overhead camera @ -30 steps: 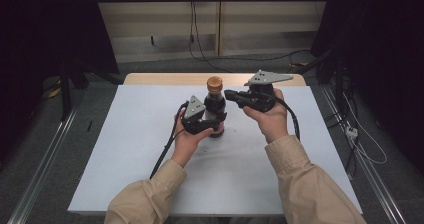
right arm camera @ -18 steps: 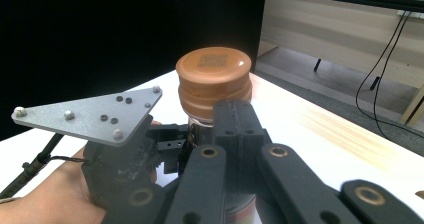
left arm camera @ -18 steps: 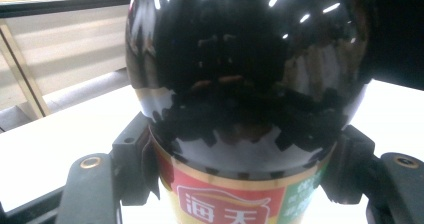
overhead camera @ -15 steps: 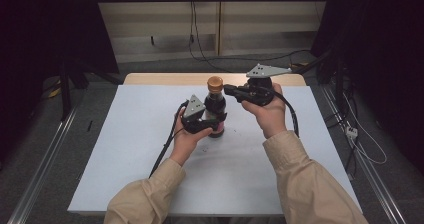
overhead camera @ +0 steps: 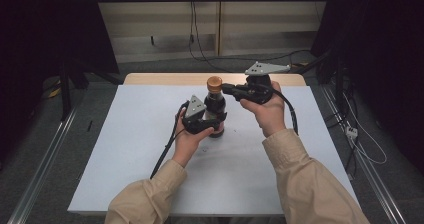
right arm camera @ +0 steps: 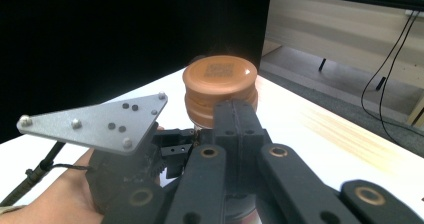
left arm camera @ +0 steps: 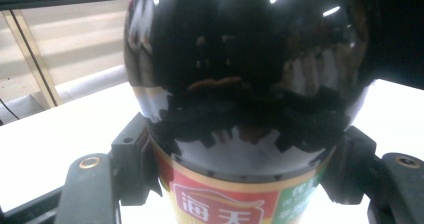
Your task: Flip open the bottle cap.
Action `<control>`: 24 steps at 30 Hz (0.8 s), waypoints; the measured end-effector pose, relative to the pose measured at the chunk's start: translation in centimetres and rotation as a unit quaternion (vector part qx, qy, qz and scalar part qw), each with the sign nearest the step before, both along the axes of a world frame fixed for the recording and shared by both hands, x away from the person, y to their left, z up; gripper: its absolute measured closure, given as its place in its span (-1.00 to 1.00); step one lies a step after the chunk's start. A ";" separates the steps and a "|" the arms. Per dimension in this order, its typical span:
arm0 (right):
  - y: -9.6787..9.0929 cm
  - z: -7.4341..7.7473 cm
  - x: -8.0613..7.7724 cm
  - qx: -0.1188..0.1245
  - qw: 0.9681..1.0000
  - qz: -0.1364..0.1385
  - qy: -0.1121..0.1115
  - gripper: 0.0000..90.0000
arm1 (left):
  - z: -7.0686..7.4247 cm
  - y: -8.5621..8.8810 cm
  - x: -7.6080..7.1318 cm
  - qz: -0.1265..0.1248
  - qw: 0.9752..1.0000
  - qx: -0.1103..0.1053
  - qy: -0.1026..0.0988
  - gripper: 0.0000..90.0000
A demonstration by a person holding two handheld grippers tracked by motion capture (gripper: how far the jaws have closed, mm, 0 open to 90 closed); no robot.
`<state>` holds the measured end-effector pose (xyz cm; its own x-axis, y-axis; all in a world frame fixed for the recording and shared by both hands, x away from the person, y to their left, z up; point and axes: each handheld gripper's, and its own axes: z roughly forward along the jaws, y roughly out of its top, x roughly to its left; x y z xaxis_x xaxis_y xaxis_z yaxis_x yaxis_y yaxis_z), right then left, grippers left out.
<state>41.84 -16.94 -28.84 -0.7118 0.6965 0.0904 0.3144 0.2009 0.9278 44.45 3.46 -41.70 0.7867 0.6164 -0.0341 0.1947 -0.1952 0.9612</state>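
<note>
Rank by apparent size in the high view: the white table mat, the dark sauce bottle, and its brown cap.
1. White table mat, by far the largest.
2. Dark sauce bottle, held by the left tongs.
3. Brown cap, smallest.

Dark bottle (overhead camera: pixel 215 109), brown cap (overhead camera: pixel 214 83)

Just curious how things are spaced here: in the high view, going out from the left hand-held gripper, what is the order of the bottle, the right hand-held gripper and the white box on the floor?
1. Bottle, clamped in the left hand-held gripper.
2. Right hand-held gripper, beside the bottle's cap.
3. White box, on the floor, far right.
</note>
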 end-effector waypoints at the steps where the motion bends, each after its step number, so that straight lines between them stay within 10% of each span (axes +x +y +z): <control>1: -0.1 0.0 0.1 0.002 1.000 0.003 0.005 1.00 | 0.0 0.0 0.0 -0.002 1.000 0.000 -0.001 -0.33; 21: 0.2 1.0 0.6 -0.018 0.999 0.018 0.025 1.00 | -0.1 -0.1 -0.2 0.016 1.000 0.005 0.000 -0.31; 24: 0.0 2.6 0.3 0.098 0.994 0.038 -0.005 1.00 | 0.2 -1.2 -1.0 -0.004 0.999 0.043 -0.029 -0.31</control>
<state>42.15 -16.93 -26.22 -0.7628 0.6111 0.2114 0.2951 0.0380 0.9547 43.46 2.29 -41.48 0.7908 0.6087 0.0648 0.1369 -0.2791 0.9505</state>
